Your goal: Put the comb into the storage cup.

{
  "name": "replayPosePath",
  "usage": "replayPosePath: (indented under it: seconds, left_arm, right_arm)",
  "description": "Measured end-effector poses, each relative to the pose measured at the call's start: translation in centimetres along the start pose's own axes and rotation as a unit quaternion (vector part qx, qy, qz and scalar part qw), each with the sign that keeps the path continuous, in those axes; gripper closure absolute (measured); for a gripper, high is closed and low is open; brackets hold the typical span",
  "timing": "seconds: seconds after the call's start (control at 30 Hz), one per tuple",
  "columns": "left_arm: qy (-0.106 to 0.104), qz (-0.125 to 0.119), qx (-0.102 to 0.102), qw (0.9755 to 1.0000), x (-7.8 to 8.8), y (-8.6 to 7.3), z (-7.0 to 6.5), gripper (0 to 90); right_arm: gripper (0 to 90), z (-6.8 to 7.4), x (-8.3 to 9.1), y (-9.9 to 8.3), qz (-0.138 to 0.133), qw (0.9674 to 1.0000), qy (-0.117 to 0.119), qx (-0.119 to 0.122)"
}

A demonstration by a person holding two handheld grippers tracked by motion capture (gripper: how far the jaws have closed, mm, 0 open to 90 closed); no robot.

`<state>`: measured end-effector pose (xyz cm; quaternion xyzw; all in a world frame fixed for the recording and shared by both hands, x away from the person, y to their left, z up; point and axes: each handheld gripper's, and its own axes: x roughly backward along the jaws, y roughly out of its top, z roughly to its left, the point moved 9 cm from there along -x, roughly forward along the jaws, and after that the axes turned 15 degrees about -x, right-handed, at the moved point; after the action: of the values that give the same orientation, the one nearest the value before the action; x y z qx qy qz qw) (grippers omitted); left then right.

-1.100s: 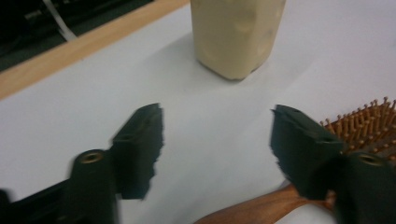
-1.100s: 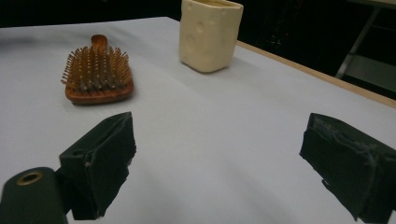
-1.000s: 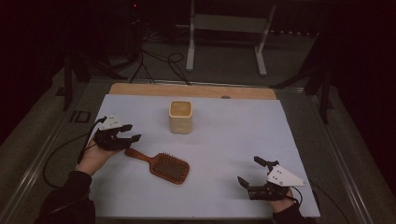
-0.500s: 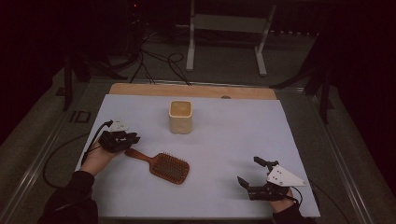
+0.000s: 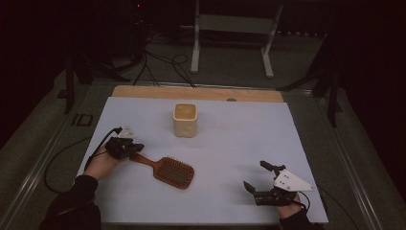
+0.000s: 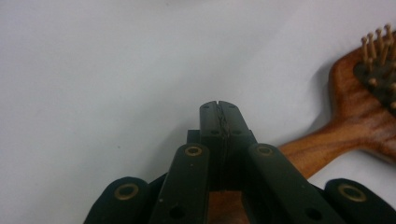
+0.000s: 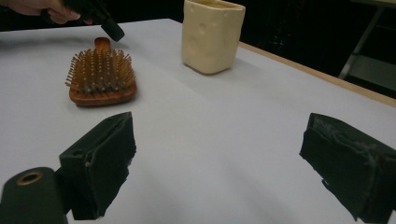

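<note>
Hovering over the wooden hairbrush (image 5: pixel 168 169) handle, left gripper (image 5: pixel 130 148) has jaws pressed together above it, brush head off to its right; right gripper (image 5: pixel 259 178) sits spread wide, well apart, cream cup (image 5: pixel 185 119) beyond both.

Dim lab: white-covered table (image 5: pixel 249 143), floor cables (image 5: pixel 158 62), metal stand (image 5: pixel 234 28)

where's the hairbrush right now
In the high view the wooden hairbrush lies bristles up on the white table, left of centre and nearer than the cream cup, its handle running up-left to the left gripper.
</note>
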<state>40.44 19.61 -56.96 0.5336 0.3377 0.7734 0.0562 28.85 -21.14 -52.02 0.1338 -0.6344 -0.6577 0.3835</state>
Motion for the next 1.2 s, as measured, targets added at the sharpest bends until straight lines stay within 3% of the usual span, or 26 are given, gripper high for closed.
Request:
replayPosePath:
  seconds: [0.17,0.57,0.7,0.97,1.2]
  left_arm:
    - [-0.002,0.023,-0.011,0.9997,-0.4,-0.5,-0.1,90.0]
    - [-0.011,0.03,-0.015,0.9994,-0.2,-1.0,-0.8,90.0]
    - [-0.02,0.043,-0.018,0.9987,-0.1,-1.5,-1.3,90.0]
    - [-0.03,0.035,-0.015,0.9989,0.5,-2.0,-2.5,90.0]
    - [-0.036,0.041,-0.018,0.9983,1.0,-2.3,-3.4,90.0]
  right_arm:
    - [9.3,0.0,0.0,0.0,0.0,1.0,0.0,0.0]
    - [9.3,0.0,0.1,0.1,-0.002,1.0,0.001,-0.003]
    - [9.3,0.0,0.0,0.1,-0.002,1.0,0.0,-0.002]
    - [9.3,-0.1,0.1,0.1,-0.004,1.0,-0.001,-0.003]
    - [9.3,0.0,0.0,0.1,-0.003,1.0,0.0,-0.003]
